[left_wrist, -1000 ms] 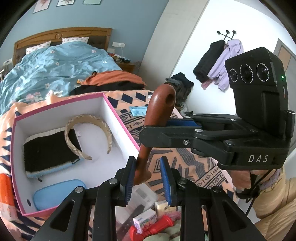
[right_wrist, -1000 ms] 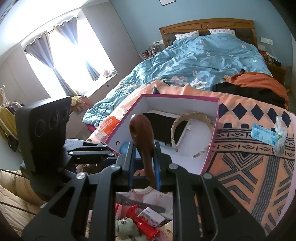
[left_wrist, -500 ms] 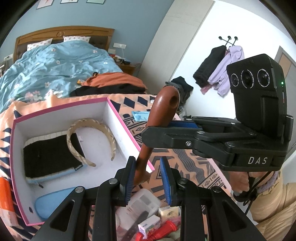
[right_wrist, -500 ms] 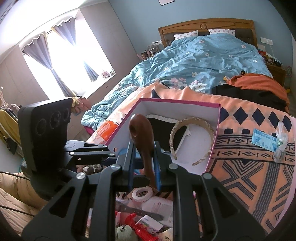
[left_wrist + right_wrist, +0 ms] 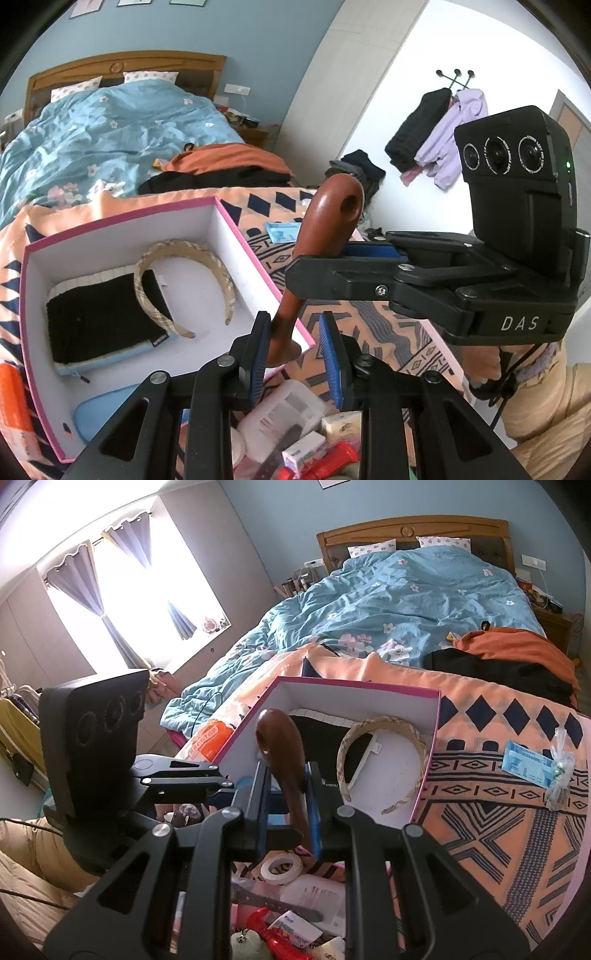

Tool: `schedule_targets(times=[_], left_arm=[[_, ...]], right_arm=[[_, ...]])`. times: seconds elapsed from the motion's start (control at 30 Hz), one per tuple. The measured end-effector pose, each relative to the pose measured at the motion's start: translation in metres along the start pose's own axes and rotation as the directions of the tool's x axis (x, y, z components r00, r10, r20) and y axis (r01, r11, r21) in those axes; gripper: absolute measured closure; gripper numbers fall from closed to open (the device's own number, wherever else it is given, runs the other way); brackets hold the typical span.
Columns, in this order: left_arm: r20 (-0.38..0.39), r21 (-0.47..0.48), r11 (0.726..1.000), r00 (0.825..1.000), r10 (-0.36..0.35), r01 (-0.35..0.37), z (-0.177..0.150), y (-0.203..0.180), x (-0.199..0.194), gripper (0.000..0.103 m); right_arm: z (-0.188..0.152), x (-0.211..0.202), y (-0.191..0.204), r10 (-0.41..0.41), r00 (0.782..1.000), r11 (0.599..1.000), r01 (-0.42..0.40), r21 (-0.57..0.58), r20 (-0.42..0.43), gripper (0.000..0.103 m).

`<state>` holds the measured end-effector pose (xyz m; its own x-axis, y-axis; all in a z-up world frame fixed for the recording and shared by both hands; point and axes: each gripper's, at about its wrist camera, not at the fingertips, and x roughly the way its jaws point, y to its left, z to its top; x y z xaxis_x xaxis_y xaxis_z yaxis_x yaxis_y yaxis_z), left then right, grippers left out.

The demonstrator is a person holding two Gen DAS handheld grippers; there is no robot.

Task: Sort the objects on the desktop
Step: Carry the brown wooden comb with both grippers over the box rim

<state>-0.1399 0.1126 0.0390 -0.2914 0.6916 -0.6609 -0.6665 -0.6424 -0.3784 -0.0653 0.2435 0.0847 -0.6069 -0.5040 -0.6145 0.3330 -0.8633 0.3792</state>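
Meanwhile right tongs (image 5: 286,794) stay clamped on the wooden handle (image 5: 325,236); left tongs (image 5: 295,354), open around it, have drawn back.

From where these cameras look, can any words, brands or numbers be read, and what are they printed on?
"DAS": white letters on the black body of the right tool.
Orange packet beside the pink-edged box: print too blurred to read.
Blue card on the patterned cloth: print too small.
Tag on the black pouch: too small.
Small cartons in the clutter below: blurred.
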Motion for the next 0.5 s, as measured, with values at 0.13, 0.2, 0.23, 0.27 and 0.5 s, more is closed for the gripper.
schedule_targets(times=[0.13,0.2,0.23,0.27,0.5], left_arm=[[-0.018,0.014,1.0,1.0,-0.012,0.012,-0.006,-0.006,0.004,0.077],[-0.026,0.013,1.0,1.0,-0.014,0.014,-0.007,-0.006,0.006,0.077],[-0.029,0.011,1.0,0.999,-0.016,0.016,-0.007,-0.006,0.008,0.077],[-0.031,0.009,1.0,0.999,-0.015,0.016,-0.006,-0.006,0.009,0.077],[-0.023,-0.017,1.0,1.0,-0.009,0.009,0.004,0.003,0.015,0.077]], right_arm=[[-0.007,-0.002,-0.005,0.006,1.0,1.0,-0.006,0.01,-0.009,0.083],[-0.01,0.0,-0.009,0.003,1.0,1.0,-0.003,0.019,-0.016,0.083],[-0.009,0.002,-0.012,0.001,1.0,1.0,-0.001,0.024,-0.019,0.083],[-0.009,0.002,-0.013,-0.001,1.0,1.0,0.002,0.027,-0.019,0.083],[0.0,0.008,-0.02,0.0,1.0,1.0,0.001,0.028,-0.02,0.083]])
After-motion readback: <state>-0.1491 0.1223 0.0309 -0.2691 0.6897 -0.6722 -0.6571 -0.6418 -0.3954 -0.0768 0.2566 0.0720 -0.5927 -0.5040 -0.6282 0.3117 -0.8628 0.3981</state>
